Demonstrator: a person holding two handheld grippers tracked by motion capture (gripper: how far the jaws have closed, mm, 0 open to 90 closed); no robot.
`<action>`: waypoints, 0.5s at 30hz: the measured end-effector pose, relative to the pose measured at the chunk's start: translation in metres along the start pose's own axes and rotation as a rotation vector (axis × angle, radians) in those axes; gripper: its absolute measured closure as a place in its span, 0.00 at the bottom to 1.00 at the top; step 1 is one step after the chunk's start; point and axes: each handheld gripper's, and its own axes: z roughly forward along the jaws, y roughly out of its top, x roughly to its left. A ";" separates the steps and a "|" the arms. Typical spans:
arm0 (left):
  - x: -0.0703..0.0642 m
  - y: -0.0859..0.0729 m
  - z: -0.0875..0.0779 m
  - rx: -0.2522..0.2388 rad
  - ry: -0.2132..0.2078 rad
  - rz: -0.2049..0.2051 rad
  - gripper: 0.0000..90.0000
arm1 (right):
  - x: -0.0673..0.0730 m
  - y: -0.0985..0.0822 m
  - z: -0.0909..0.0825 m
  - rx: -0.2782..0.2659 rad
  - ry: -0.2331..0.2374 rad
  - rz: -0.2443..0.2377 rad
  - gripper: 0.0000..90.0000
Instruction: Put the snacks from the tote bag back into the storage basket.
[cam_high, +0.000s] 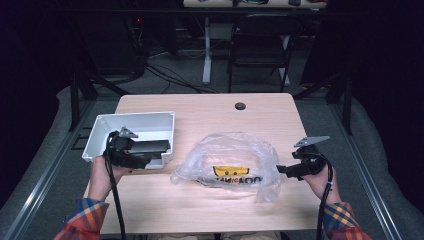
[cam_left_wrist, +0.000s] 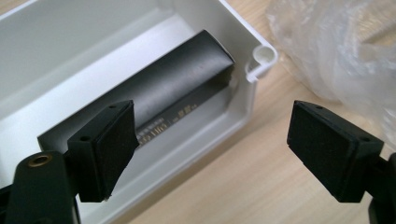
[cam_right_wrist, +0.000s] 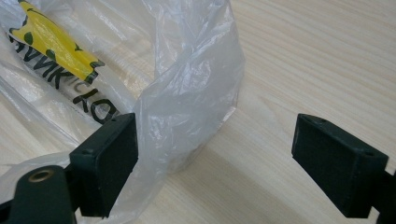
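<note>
A white plastic bin stands at the table's left. A long black box lies inside it along the near wall. My left gripper hovers over the bin's near right corner, open. In the left gripper view the box lies past the left pad, and the bin wall runs under the jaws, untouched. A crumpled clear plastic bag with a yellow label lies mid-table. My right gripper sits at the bag's right edge, open. A fold of the bag stands beside its left pad, not pinched.
The wooden table has a black cable hole near its far edge. A dark folding chair and a white desk leg stand on the floor beyond. Bare wood lies right of the bag.
</note>
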 end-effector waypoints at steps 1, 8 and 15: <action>-0.005 -0.005 -0.004 0.000 -0.003 0.009 0.17 | 0.000 0.000 0.000 0.000 0.002 -0.001 0.16; -0.019 -0.020 -0.009 0.013 -0.018 0.023 0.17 | 0.000 0.000 -0.001 0.001 0.002 -0.004 0.16; -0.036 -0.037 -0.006 0.043 -0.035 0.055 0.16 | 0.000 -0.001 -0.001 -0.001 -0.007 -0.005 0.16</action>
